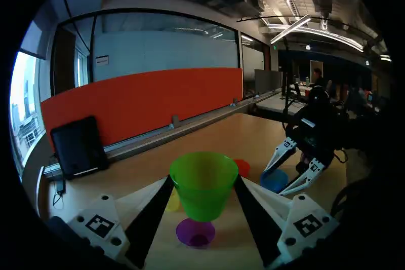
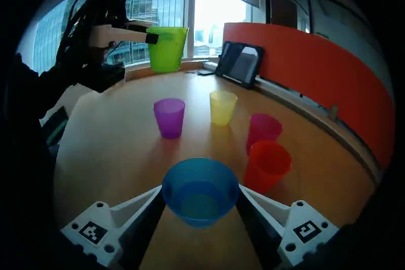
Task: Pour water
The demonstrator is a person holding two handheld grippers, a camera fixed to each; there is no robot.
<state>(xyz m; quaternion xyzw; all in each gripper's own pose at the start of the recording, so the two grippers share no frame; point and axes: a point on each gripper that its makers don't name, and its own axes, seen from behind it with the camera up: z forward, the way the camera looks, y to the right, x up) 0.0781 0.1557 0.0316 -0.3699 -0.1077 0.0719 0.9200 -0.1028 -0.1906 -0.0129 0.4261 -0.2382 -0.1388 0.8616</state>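
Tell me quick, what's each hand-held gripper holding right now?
Left hand-held gripper: closed on the green cup, held upright.
Right hand-held gripper: closed on the blue cup.

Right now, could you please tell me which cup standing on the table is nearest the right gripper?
The red cup: it stands right beside the blue cup held by the right gripper; the pink cup, yellow cup and purple cup stand farther off.

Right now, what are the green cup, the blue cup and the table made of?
The green cup looks like thin glossy plastic; light glows through its wall. The blue cup seems the same tinted plastic. The table looks like smooth wood or laminate, pale tan, softly shiny.
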